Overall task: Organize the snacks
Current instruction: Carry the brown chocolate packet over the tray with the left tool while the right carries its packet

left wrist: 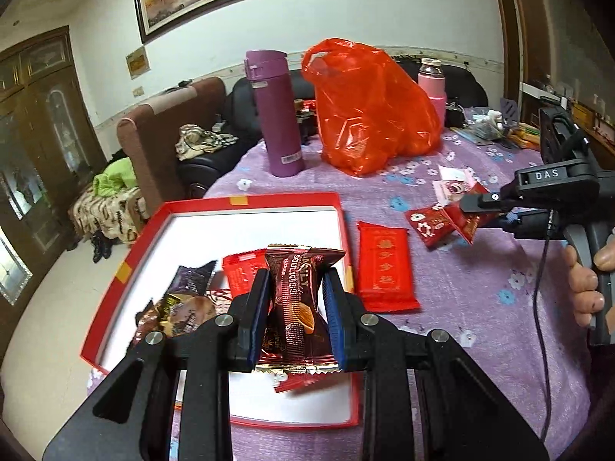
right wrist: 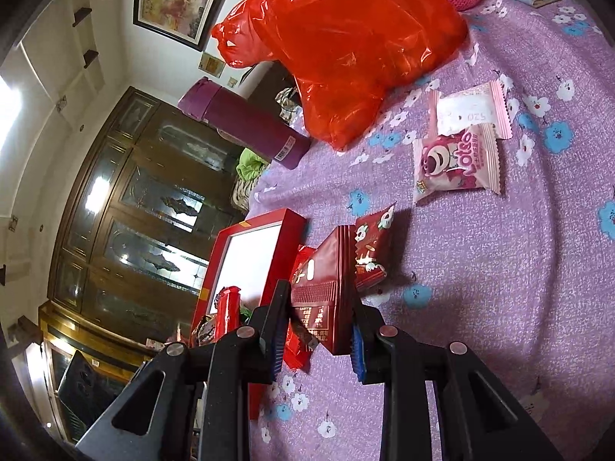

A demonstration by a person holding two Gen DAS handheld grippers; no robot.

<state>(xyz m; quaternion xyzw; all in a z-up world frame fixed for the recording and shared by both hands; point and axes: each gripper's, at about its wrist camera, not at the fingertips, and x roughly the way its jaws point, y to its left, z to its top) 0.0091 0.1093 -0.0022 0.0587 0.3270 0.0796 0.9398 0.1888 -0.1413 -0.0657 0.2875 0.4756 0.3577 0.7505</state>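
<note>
Left wrist view: left gripper [left wrist: 295, 309] has its fingers clamped on a dark brown snack packet [left wrist: 298, 299], held over the red box [left wrist: 246, 203], likely to drop it in.
Box contents: several wrapped snacks [left wrist: 184, 299] lie at its near left.
Right gripper [right wrist: 317, 326]: fingers clamped on a dark red packet [right wrist: 326, 296], just right of the box, seemingly bound there.
Remaining: flat red bar [left wrist: 386, 269] and pink packets [right wrist: 457, 163] wait on the purple-clothed surface [right wrist: 499, 269].
Far side: orange bag [left wrist: 369, 111], purple flask [left wrist: 275, 115].
</note>
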